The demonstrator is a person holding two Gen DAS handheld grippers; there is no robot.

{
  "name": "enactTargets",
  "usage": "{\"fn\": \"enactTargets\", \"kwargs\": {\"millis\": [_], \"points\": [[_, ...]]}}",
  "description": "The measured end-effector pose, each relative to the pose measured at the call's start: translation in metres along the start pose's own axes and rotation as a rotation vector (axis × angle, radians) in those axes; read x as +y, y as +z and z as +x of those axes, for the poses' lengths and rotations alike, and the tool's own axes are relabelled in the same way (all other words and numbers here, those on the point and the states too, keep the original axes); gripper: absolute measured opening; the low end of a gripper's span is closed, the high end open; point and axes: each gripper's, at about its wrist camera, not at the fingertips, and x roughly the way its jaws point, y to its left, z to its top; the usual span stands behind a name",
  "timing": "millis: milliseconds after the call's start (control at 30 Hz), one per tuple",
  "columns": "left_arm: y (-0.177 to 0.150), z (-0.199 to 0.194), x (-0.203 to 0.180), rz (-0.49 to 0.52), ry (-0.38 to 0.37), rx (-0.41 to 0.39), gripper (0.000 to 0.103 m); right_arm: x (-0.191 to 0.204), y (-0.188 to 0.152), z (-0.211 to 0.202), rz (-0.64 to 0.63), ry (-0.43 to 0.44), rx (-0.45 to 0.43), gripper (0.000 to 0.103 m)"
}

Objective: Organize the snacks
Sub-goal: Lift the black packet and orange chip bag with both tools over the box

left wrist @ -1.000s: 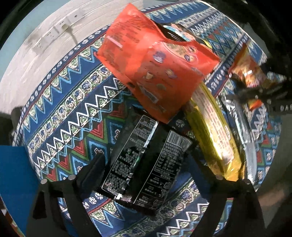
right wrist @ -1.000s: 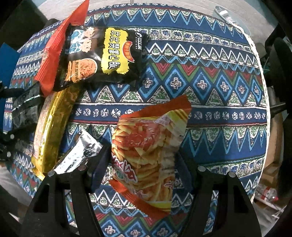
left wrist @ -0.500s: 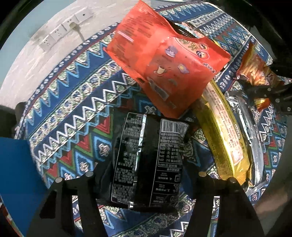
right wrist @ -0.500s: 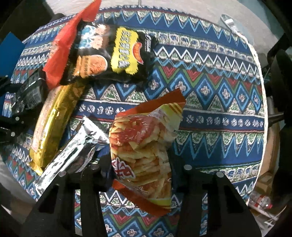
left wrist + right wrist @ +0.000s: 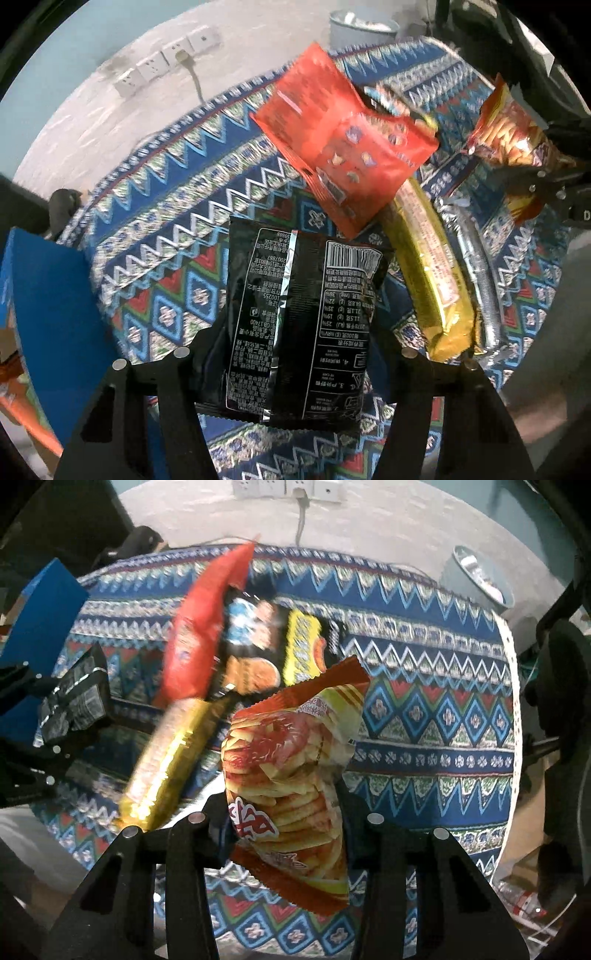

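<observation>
Both packets have risen off the tabletop (image 5: 424, 716): the left gripper (image 5: 295, 354) clamps the black packet (image 5: 299, 317), the right gripper (image 5: 284, 812) the chip bag (image 5: 291, 771), probably bound for sorting; other snacks remain mid-tabletop.

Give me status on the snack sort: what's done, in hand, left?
Done: nothing visibly sorted.

In hand: the left hand-held gripper grips the black packet; the right hand-held gripper grips the fries bag, both lifted off the cloth.

Left: the red bag, gold pack, silver packet and black-and-yellow bag lie piled on the patterned tablecloth.
</observation>
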Motion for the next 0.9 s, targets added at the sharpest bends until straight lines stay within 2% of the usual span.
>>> {"fn": "enactTargets", "kwargs": {"millis": [300, 900], "points": [[-0.019, -0.061, 0.011, -0.06, 0.047, -0.099, 0.065, 0.029, 0.01, -0.028, -0.048, 0.012, -0.062, 0.043], [-0.055, -0.119, 0.066, -0.182, 0.123, -0.219, 0.065, 0.107, 0.032, -0.072, -0.144, 0.099, -0.145, 0.043]]}}
